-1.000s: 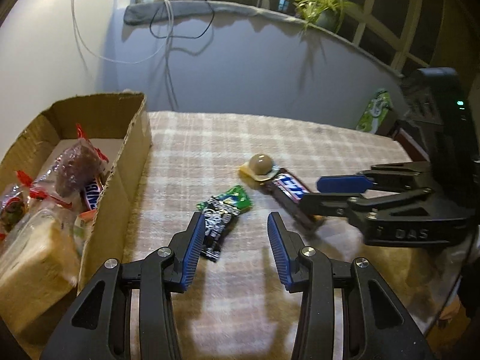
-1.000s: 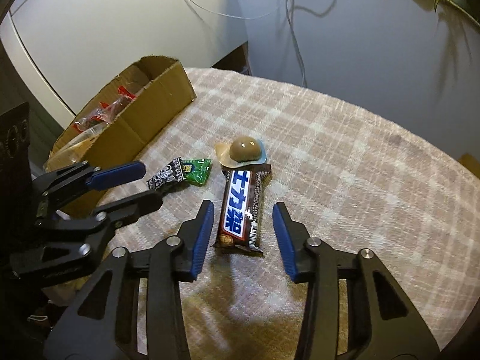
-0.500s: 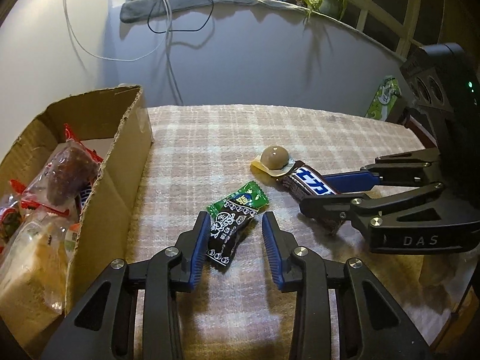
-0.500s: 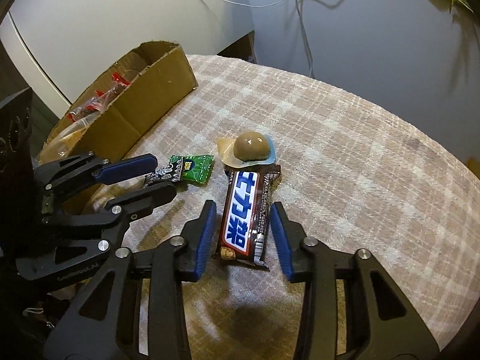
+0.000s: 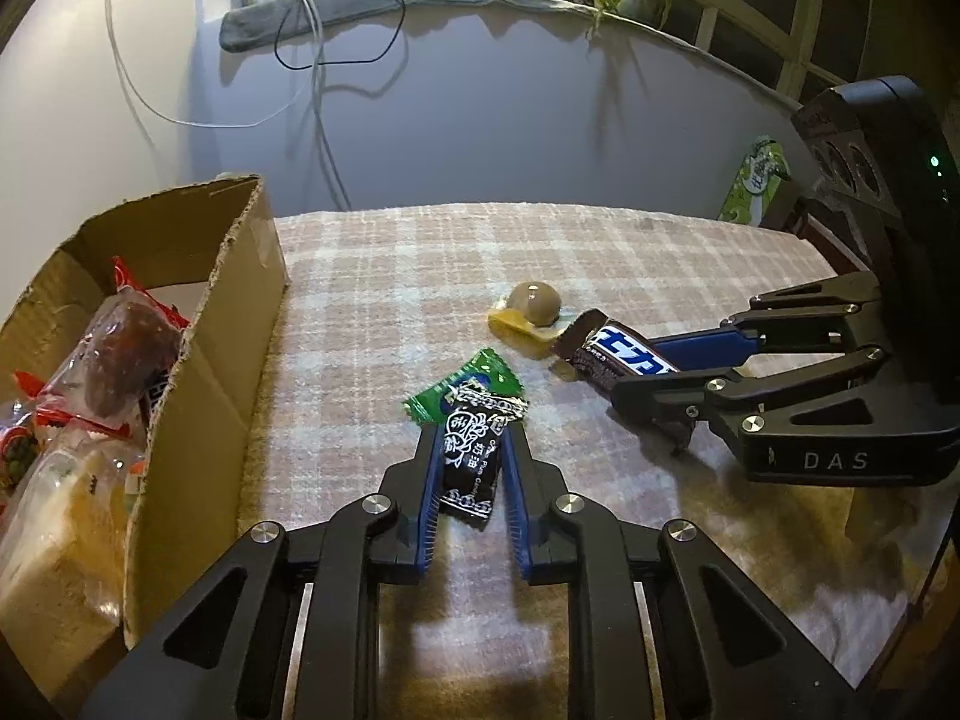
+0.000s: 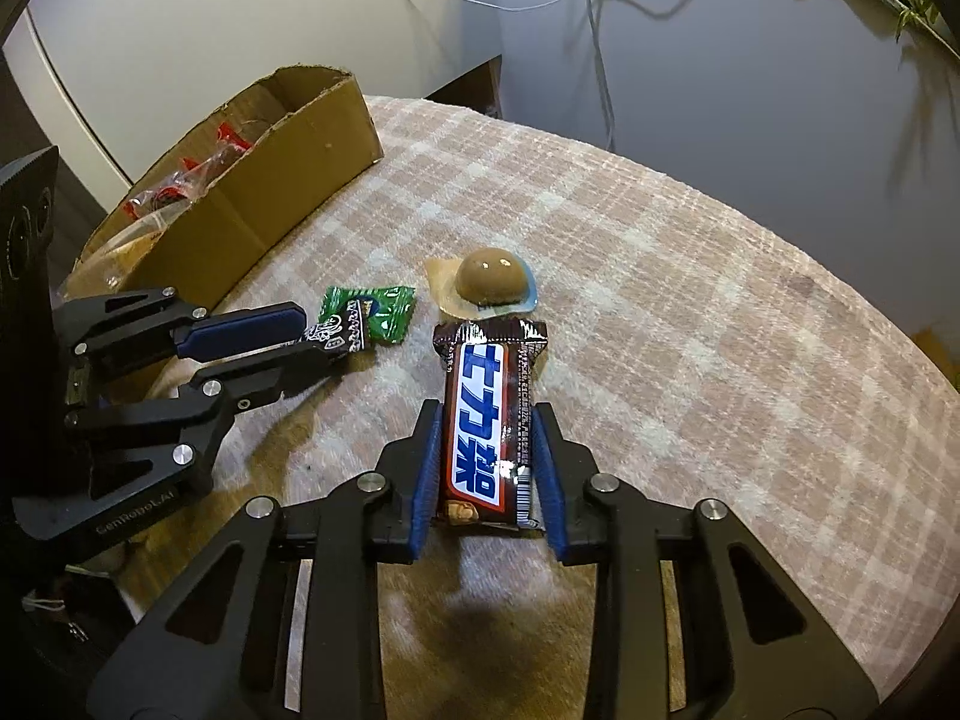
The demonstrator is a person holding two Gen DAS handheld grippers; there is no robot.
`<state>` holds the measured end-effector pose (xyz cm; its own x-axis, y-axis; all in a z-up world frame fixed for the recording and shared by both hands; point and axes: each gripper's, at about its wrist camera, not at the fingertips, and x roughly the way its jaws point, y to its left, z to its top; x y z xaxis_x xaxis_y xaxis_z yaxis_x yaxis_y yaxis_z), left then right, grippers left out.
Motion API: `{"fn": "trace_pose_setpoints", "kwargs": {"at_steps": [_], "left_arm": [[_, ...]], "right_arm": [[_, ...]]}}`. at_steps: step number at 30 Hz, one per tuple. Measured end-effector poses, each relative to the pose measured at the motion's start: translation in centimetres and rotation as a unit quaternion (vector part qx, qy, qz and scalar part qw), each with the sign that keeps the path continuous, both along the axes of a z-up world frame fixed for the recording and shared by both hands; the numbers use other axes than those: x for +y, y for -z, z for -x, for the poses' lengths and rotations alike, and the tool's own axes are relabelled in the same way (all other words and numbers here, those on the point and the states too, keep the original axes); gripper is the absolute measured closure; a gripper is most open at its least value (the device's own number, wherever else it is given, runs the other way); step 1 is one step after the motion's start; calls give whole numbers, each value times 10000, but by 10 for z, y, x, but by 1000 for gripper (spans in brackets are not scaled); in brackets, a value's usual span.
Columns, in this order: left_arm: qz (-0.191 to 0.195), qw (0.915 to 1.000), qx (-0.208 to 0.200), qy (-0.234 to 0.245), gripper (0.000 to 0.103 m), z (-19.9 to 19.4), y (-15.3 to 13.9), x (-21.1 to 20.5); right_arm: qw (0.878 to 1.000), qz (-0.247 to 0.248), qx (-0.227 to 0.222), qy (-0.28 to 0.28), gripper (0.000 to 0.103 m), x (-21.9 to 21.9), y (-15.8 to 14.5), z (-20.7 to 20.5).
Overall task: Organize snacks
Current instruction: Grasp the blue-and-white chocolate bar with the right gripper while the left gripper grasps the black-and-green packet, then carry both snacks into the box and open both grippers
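My left gripper (image 5: 468,450) is shut on a green and black candy packet (image 5: 471,438) on the checked tablecloth; it also shows in the right wrist view (image 6: 360,324). My right gripper (image 6: 487,420) is shut on a brown Snickers bar (image 6: 489,414), which also shows in the left wrist view (image 5: 618,354). A round brown jelly cup (image 6: 492,288) sits just beyond the bar's far end. A cardboard box (image 5: 240,324) with several wrapped snacks stands at the left.
The table's round edge (image 6: 900,336) curves at the right and near side. A green packet (image 5: 756,180) leans at the far right by the wall. Cables (image 5: 312,90) hang down the wall behind the table.
Both grippers moved forward and closed: the left one onto the candy packet, the right one onto the Snickers bar.
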<state>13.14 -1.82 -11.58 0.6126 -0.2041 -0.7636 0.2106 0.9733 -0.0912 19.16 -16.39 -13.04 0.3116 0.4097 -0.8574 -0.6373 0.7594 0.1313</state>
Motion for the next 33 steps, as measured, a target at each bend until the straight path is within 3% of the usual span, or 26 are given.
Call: {"fn": "trace_pose_setpoints", "kwargs": {"at_steps": [1, 2, 4, 9, 11, 19, 33], "left_arm": [[-26, 10000, -1, -4, 84, 0, 0, 0], [-48, 10000, 14, -2, 73, 0, 0, -1], [-61, 9999, 10, -103, 64, -1, 1, 1], [-94, 9999, 129, -62, 64, -5, 7, -1], [-112, 9999, 123, -31, 79, -4, 7, -3], [-37, 10000, 13, -78, 81, 2, -1, -2], [416, 9980, -411, -229, 82, 35, -35, 16]], "right_arm": [[10000, 7, -6, 7, 73, -2, 0, 1], [10000, 13, -8, 8, 73, -3, 0, 2], [10000, 19, -17, 24, 73, -5, 0, 2], [10000, 30, -37, 38, 73, -7, 0, 4], [10000, 16, -29, 53, 73, -8, 1, 3], [9999, -4, -119, 66, 73, -8, -3, 7], [9985, -229, -502, 47, 73, -3, -40, 36]]}}
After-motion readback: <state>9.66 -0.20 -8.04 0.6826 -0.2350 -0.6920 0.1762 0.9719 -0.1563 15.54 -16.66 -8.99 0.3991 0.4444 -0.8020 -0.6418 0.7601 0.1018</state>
